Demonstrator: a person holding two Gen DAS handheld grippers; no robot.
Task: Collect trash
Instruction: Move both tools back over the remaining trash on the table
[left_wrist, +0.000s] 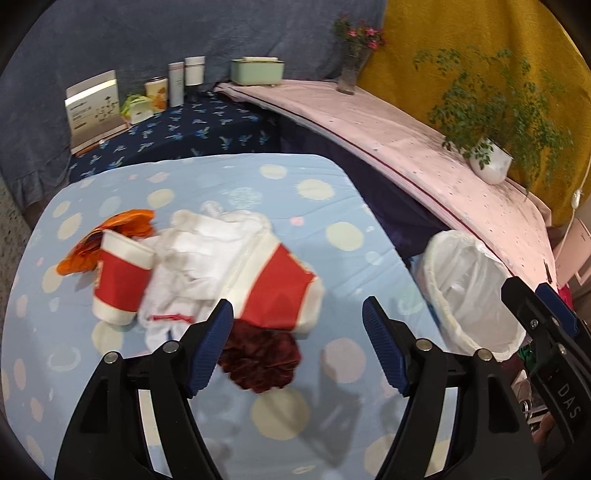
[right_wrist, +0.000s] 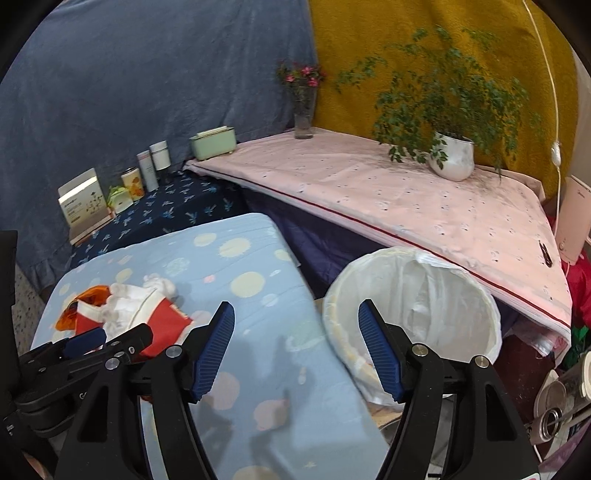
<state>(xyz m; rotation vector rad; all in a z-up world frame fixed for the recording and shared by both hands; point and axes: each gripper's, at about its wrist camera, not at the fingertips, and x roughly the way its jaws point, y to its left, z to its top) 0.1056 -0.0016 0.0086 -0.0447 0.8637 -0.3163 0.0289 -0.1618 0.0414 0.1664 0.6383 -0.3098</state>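
the left gripper (left_wrist: 297, 345) hangs over a table draped in light-blue cloth with pale dots (left_wrist: 314, 177), its blue-padded jaws standing apart with nothing between them. just beyond its tips lies the heap of trash: a red-and-white paper cup on its side (left_wrist: 120, 282), a crumpled orange wrapper (left_wrist: 125, 225) behind it, wadded white tissue paper (left_wrist: 207, 251), a flattened red-and-white paper carton (left_wrist: 284, 288) and a dark red crinkled scrap (left_wrist: 258, 360) nearest the gripper. the right gripper (right_wrist: 295, 347) also stands open and empty, above the table's edge beside a round bin lined with a white plastic bag (right_wrist: 424, 295), which sits off the table's right side.
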